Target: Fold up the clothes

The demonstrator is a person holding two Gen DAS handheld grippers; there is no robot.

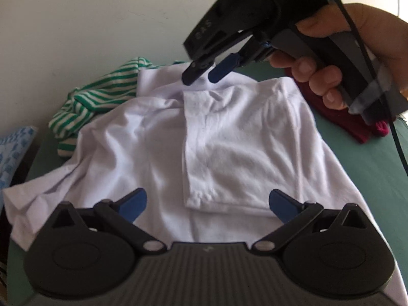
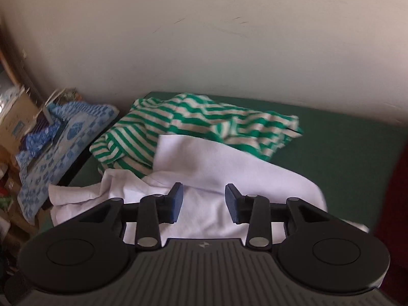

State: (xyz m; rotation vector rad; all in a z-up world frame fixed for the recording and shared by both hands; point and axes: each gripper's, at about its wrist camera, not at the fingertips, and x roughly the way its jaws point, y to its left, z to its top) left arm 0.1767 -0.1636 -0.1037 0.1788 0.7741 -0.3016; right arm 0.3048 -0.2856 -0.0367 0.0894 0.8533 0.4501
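Observation:
A white shirt (image 1: 122, 142) lies spread on the green surface (image 1: 362, 168), with one side folded inward as a flap (image 1: 229, 140) over its middle. My left gripper (image 1: 208, 204) hovers wide open above the shirt's near part, with nothing between its blue pads (image 1: 135, 202). My right gripper (image 1: 202, 76), held by a hand (image 1: 318, 76), hangs over the shirt's far edge. In the right wrist view the right gripper (image 2: 204, 201) is open, its fingers apart above the white shirt (image 2: 216, 163), holding nothing.
A crumpled green-and-white striped garment (image 1: 97, 102) (image 2: 193, 122) lies beyond the shirt, partly under it. A dark red garment (image 1: 357, 125) sits at the right. A blue patterned cloth (image 2: 63, 137) and clutter lie off the left edge. A pale wall (image 2: 229, 38) stands behind.

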